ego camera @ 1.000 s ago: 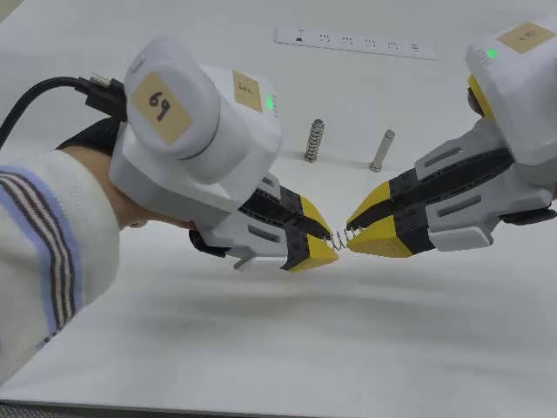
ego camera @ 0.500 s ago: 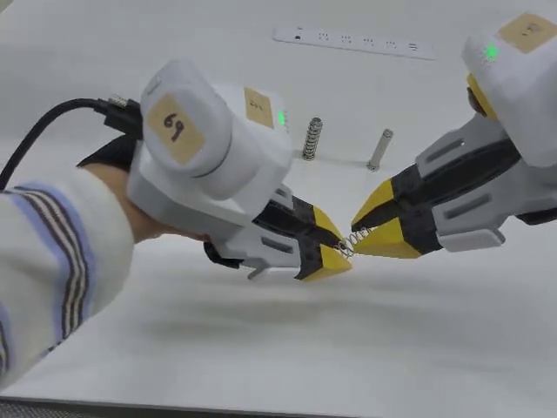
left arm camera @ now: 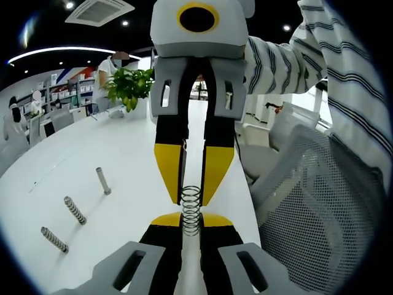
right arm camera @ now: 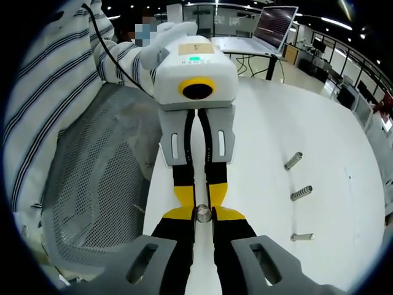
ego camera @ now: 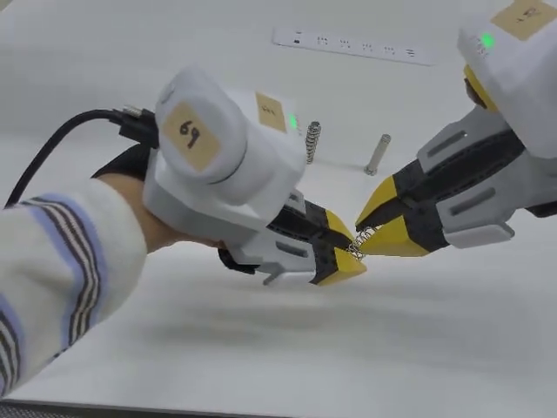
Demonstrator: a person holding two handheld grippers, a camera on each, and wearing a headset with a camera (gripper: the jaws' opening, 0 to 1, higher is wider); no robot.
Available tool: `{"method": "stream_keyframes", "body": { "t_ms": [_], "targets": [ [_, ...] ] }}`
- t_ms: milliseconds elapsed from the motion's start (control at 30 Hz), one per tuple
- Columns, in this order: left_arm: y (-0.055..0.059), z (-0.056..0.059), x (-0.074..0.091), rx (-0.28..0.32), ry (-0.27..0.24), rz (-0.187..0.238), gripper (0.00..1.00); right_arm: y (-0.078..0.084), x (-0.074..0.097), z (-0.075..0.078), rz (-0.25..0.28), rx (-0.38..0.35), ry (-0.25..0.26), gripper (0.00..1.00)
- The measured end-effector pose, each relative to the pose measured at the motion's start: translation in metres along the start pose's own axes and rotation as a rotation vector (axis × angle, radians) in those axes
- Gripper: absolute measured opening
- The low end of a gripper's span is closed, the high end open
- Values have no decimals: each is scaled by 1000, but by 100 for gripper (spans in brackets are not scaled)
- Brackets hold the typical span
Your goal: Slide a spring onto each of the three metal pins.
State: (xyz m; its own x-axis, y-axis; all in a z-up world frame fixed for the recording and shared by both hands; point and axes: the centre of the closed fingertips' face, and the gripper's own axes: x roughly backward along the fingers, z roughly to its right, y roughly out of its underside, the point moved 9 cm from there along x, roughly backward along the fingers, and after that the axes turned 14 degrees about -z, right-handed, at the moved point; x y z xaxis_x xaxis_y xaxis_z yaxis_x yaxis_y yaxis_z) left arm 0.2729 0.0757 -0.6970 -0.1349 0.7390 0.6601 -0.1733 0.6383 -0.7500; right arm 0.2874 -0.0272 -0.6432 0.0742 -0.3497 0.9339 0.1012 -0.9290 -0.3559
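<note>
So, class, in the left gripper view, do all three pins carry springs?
No: the near pin and middle pin are spring-covered, but the far pin is bare.

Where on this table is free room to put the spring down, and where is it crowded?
Crowded: where left claw and right claw meet at the spring. Free: the bare table between them and the near edge; also the band between the pins and the power strip.

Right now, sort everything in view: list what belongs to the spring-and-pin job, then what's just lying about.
Job: spring held between left gripper and right gripper; bare metal pin; middle sprung pin; end sprung pin.
Lying about: power strip; potted plant; mesh chair.
</note>
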Motion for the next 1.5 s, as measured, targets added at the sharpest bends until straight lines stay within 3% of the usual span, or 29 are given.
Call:
{"method": "stream_keyframes", "body": {
  "t_ms": [400,533,1000,1500],
  "targets": [
    [1,-4,-2,5,-17,6,1,2,-2,5,-20,52,12,8],
    [-4,-5,1,11,-31,54,1,2,-4,7,-35,73,27,9],
    [0,-7,2,15,-38,25,1,8,-11,5,-44,53,9,8],
    [3,-2,1,17,-23,1,1,7,-14,2,-13,4,-35,9]
  ]
}}
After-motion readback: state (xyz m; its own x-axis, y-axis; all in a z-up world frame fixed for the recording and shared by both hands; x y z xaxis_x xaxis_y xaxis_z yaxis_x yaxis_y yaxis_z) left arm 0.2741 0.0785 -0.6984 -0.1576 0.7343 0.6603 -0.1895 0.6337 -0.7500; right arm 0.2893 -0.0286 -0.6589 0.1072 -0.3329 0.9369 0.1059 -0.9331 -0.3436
